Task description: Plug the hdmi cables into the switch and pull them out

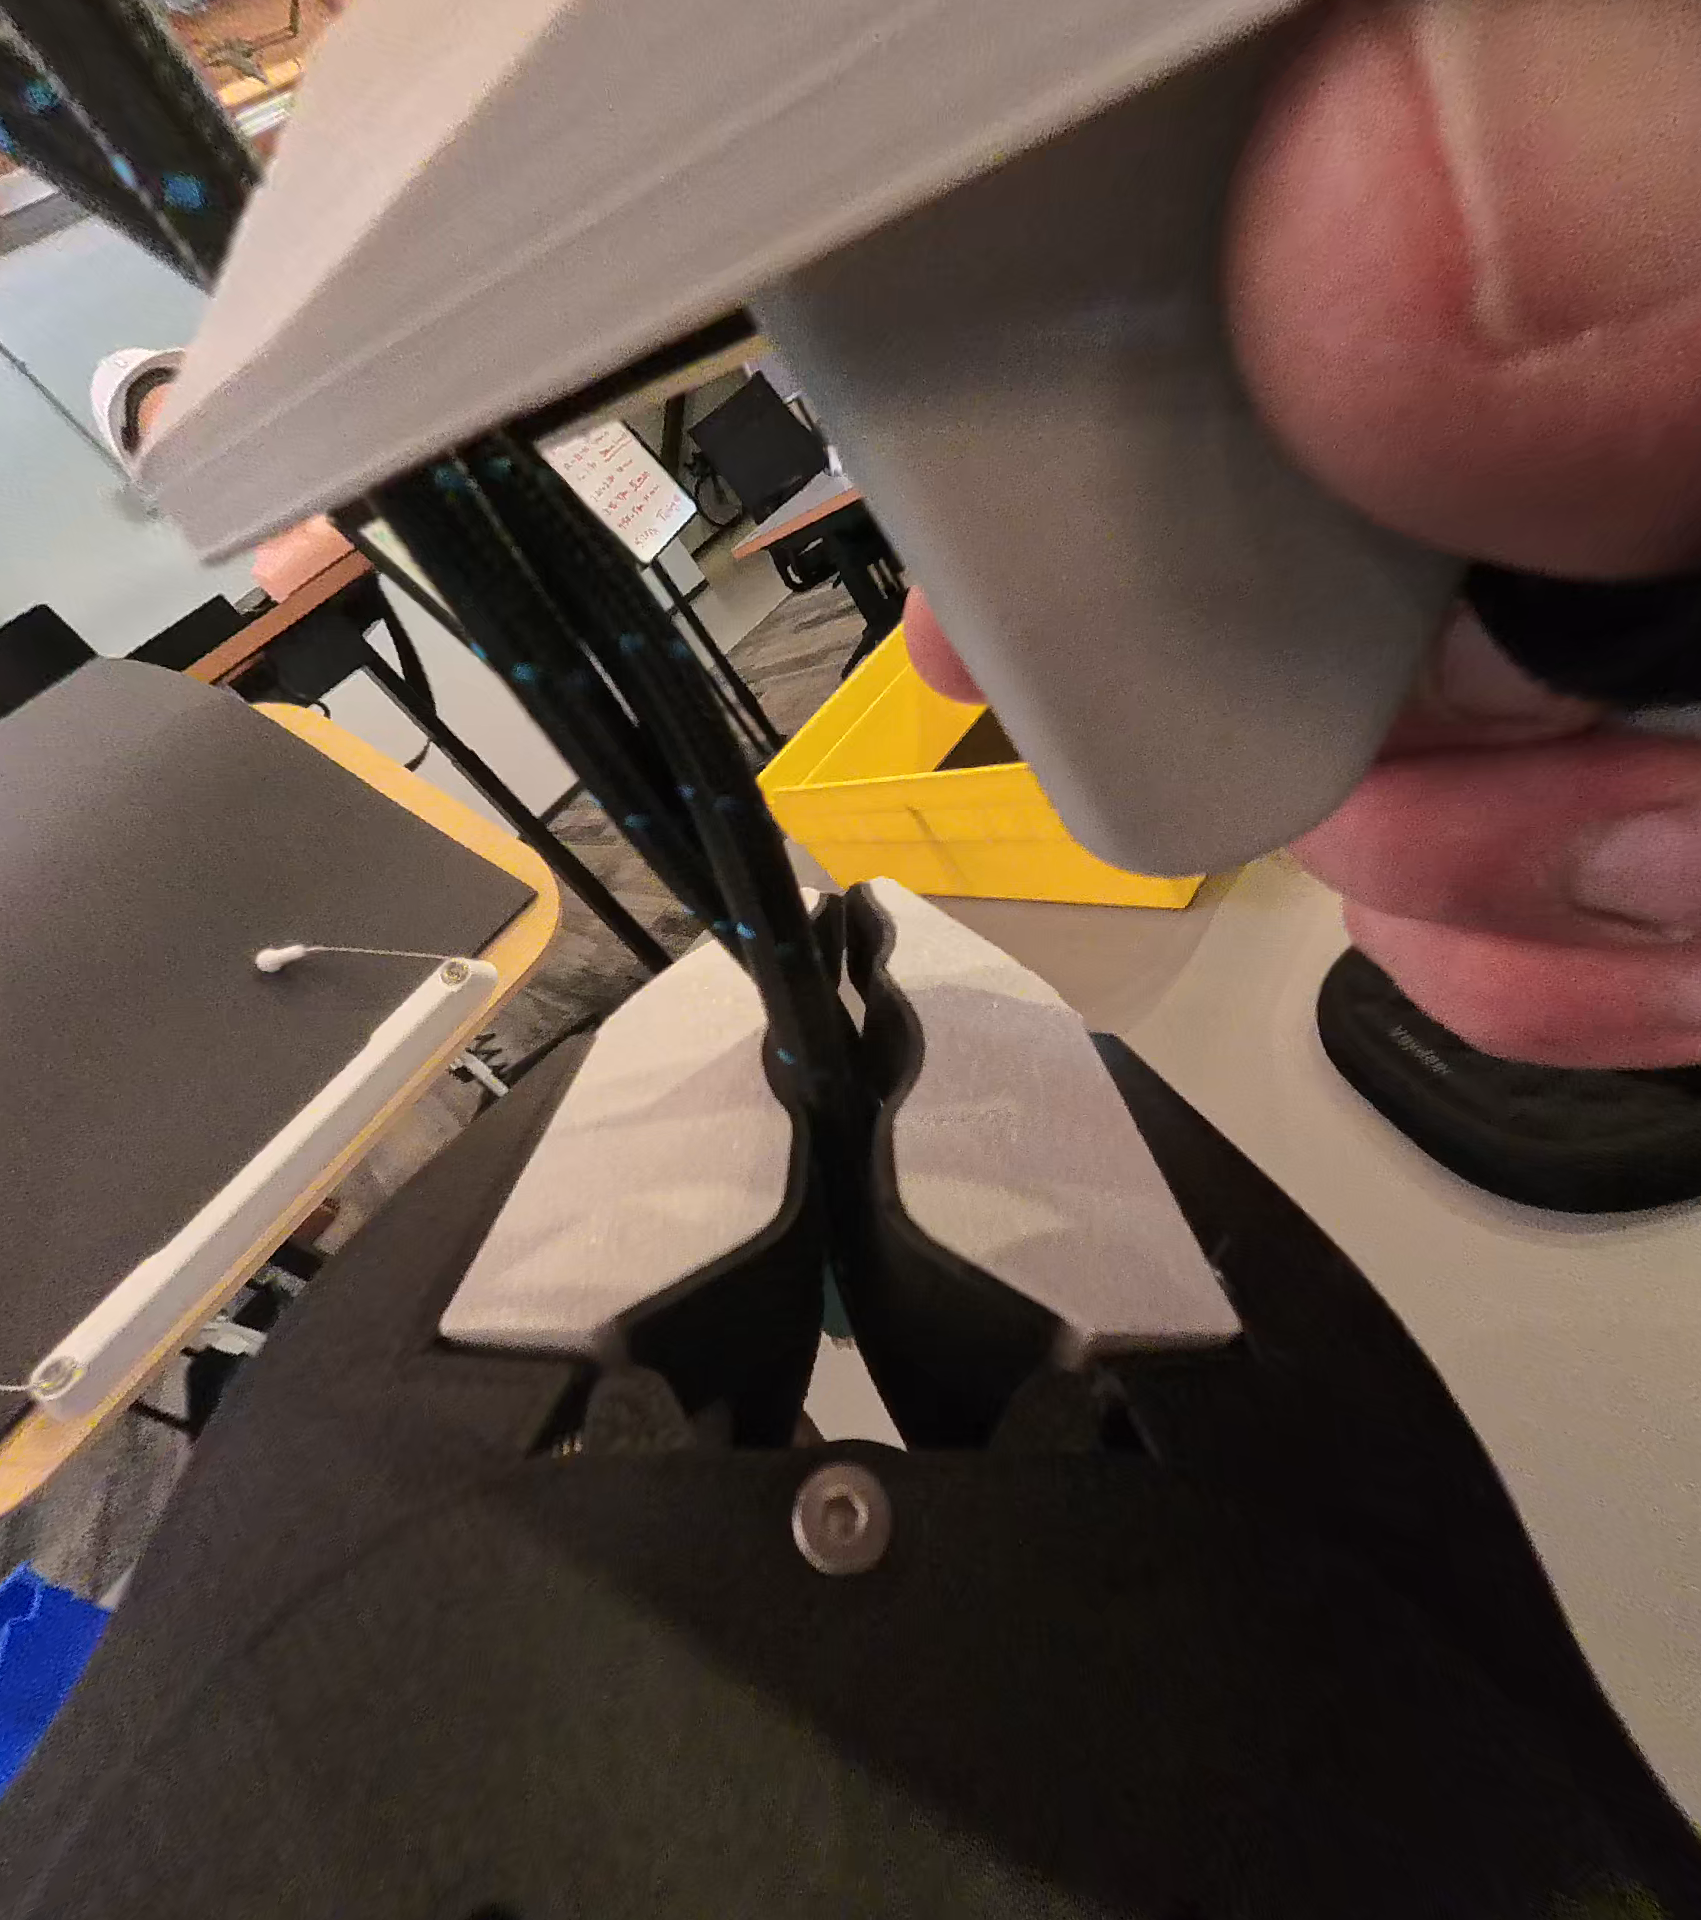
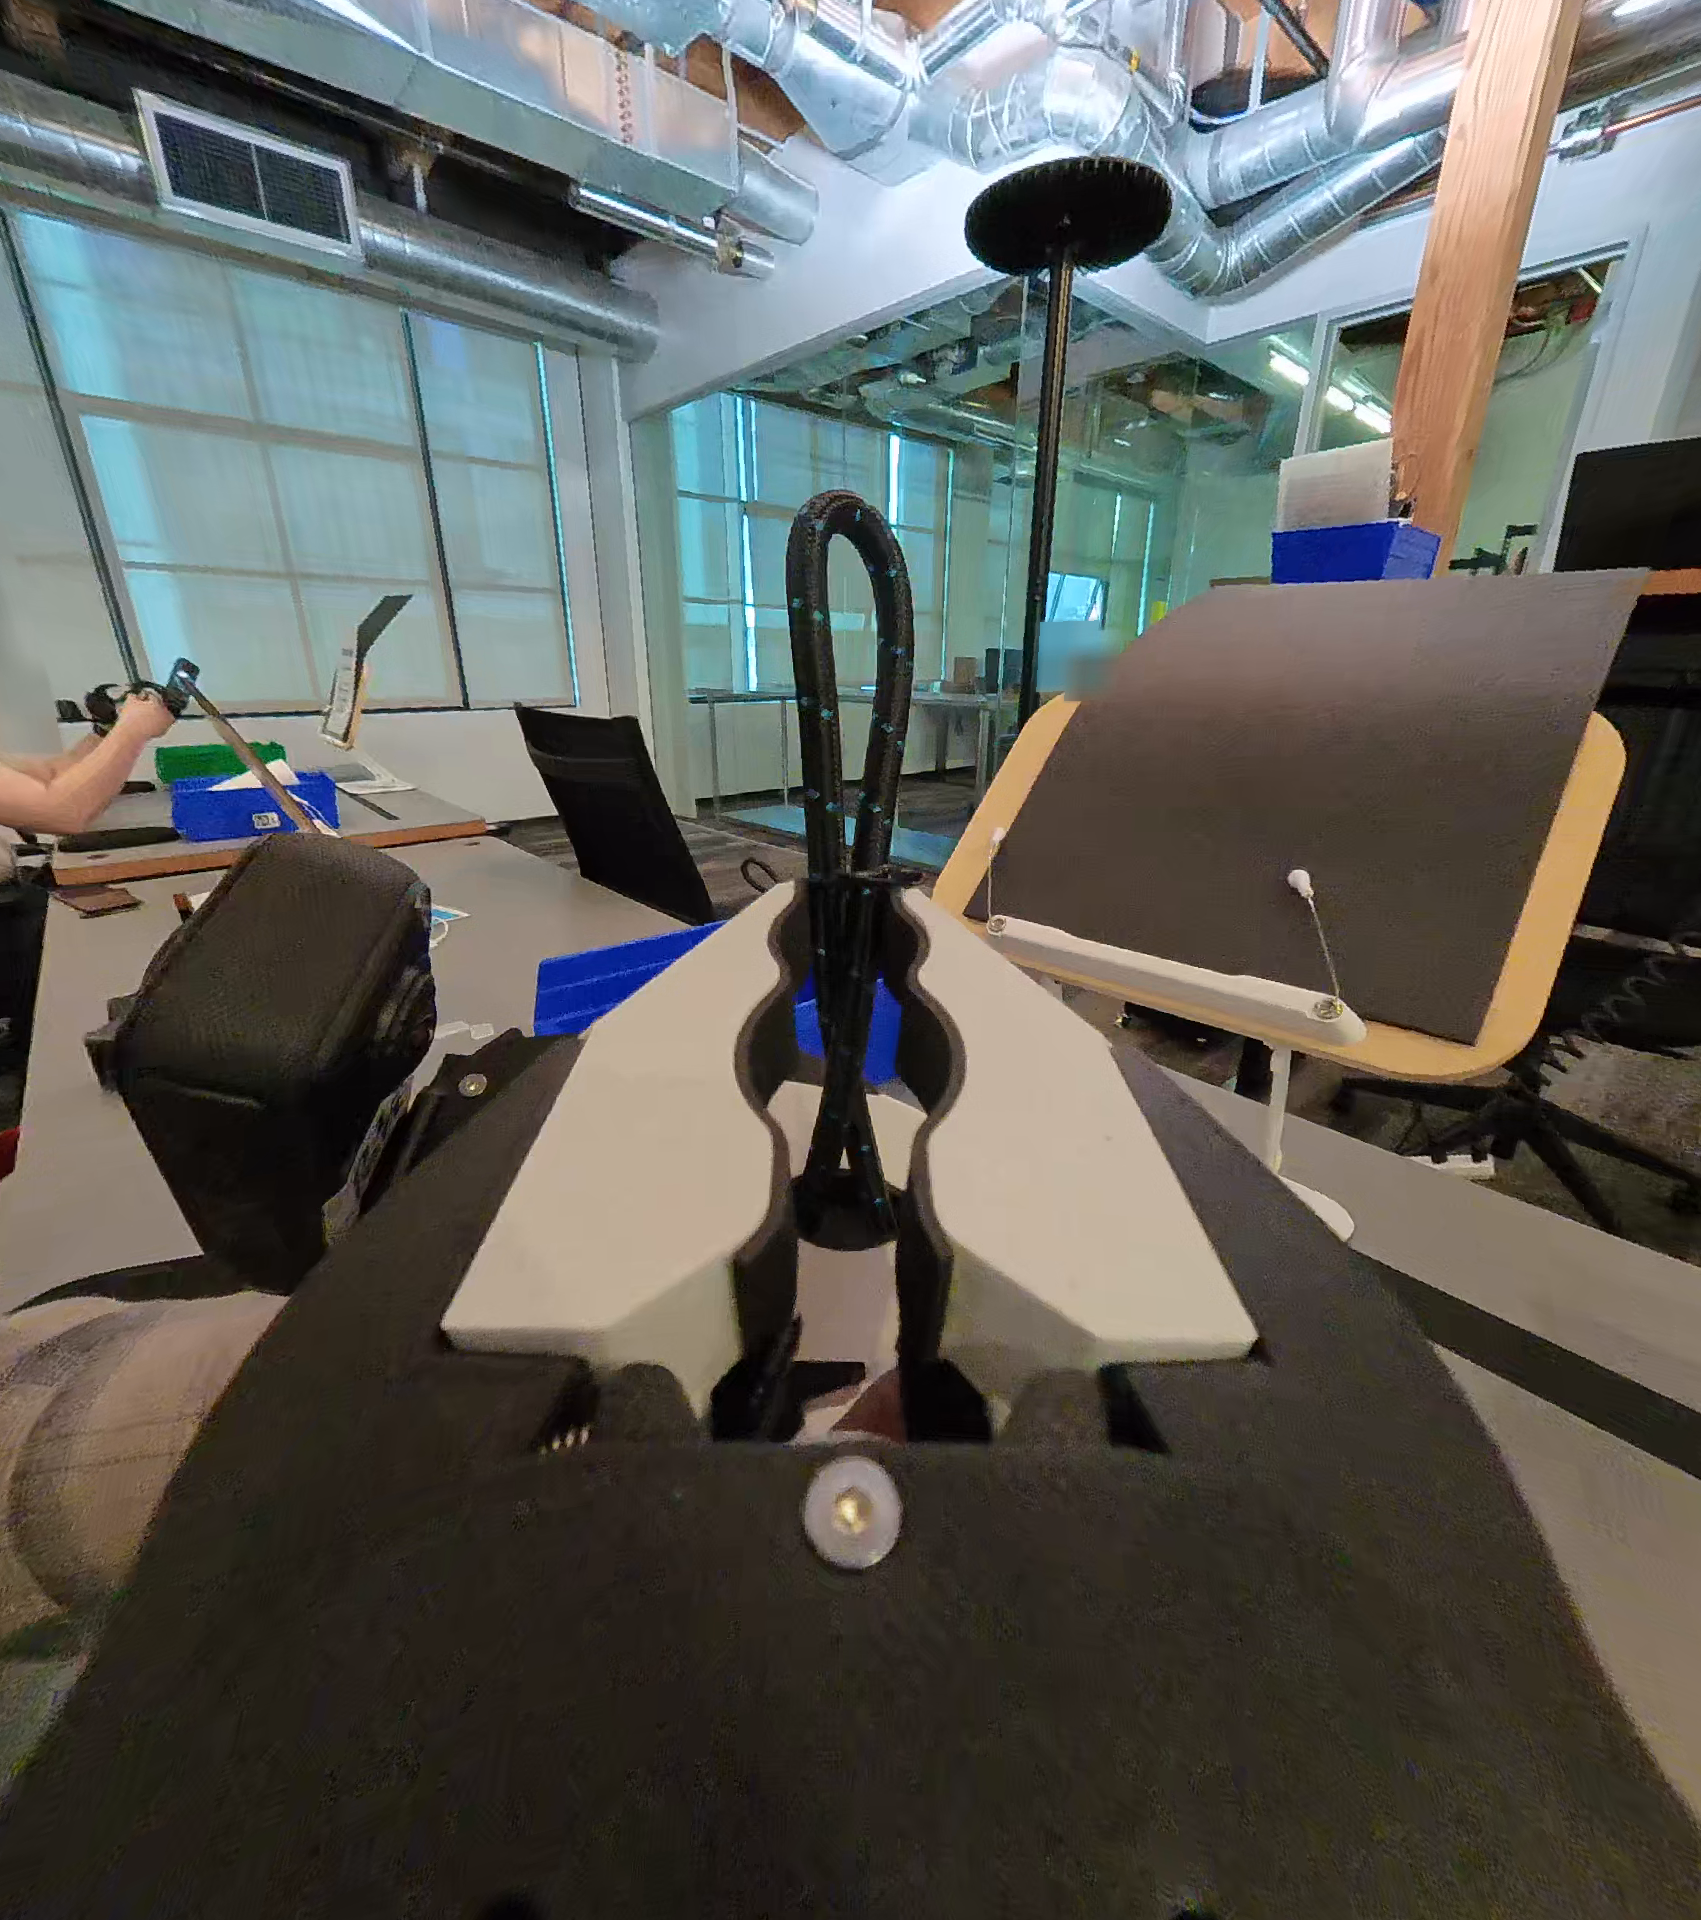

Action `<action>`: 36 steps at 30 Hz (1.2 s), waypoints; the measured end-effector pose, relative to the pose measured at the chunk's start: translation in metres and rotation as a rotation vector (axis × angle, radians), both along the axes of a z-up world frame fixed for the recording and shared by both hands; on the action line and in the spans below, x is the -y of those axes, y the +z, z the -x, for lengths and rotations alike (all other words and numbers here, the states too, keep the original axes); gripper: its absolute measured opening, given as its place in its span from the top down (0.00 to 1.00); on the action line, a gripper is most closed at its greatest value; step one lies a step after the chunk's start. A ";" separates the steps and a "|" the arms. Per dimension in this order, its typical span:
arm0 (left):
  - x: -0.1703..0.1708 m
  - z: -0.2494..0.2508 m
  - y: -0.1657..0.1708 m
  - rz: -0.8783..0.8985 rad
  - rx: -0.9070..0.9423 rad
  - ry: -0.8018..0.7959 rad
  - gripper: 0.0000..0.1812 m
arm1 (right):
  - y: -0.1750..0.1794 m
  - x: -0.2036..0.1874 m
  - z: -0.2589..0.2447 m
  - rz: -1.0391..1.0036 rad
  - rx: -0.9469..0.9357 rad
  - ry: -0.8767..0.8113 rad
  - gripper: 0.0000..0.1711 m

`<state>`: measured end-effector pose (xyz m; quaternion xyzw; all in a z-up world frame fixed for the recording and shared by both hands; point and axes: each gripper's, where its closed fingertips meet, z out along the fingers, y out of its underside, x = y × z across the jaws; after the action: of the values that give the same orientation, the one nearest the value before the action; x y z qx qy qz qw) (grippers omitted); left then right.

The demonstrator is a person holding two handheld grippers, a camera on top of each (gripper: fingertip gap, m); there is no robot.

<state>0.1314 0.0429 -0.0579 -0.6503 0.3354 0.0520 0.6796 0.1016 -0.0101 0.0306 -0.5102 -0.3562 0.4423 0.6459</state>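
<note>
Both grippers clamp black braided HDMI cable. Left gripper [image 1: 841, 997] pinches a strand [image 1: 794, 997] running up toward twelve o'clock, under the grey body of the other tool. Right gripper [image 2: 851, 966] pinches a folded loop of cable [image 2: 851, 665] standing up at twelve o'clock. No switch shows in either view. A hand [image 1: 1552, 623] sits at two o'clock from the left gripper. Pulling the grippers apart could, I judge, kink the braid, since both grip cord rather than a plug.
</note>
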 end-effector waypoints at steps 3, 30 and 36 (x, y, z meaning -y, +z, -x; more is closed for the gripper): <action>0.003 -0.004 0.005 0.006 0.026 -0.028 0.99 | 0.006 0.003 0.001 -0.034 -0.028 0.029 0.96; 0.028 -0.016 0.010 0.073 0.141 -0.214 0.99 | 0.024 0.034 0.012 -0.289 0.035 0.255 0.94; 0.045 -0.034 -0.001 0.159 0.174 -0.383 0.99 | 0.006 0.039 0.007 -0.314 0.138 0.309 0.91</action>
<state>0.1658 -0.0019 -0.0587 -0.6285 0.3959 -0.1608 0.6499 0.0946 -0.0495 0.0365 -0.3721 -0.5379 0.4389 0.6161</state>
